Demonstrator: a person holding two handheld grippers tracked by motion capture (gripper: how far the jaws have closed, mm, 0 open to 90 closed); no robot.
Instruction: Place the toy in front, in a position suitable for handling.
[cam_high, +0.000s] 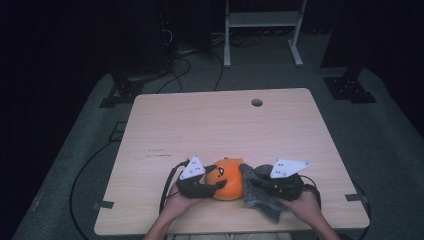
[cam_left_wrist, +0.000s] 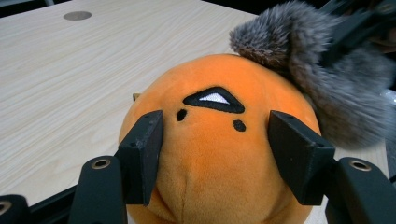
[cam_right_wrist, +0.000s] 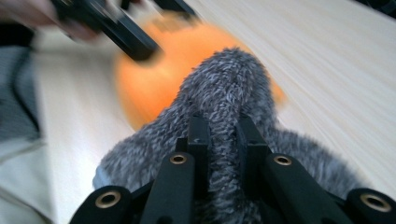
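Observation:
A round orange plush toy (cam_high: 229, 181) with a stitched face (cam_left_wrist: 215, 99) sits near the table's front edge. My left gripper (cam_high: 216, 186) (cam_left_wrist: 215, 137) is shut on it, one black pad pressing into each side. A grey furry cloth (cam_high: 262, 201) (cam_left_wrist: 327, 88) lies against the toy's right side and drapes over its top. My right gripper (cam_high: 251, 184) (cam_right_wrist: 223, 128) is shut on a fold of this cloth (cam_right_wrist: 229, 79), just right of the toy (cam_right_wrist: 149, 84). In the right gripper view the left gripper's jaws appear blurred at the top left.
The light wooden table (cam_high: 215, 125) has a round cable hole (cam_high: 256, 102) near its far edge. A white metal frame (cam_high: 260, 20) and cables lie on the floor behind. Both hands rest at the table's front edge.

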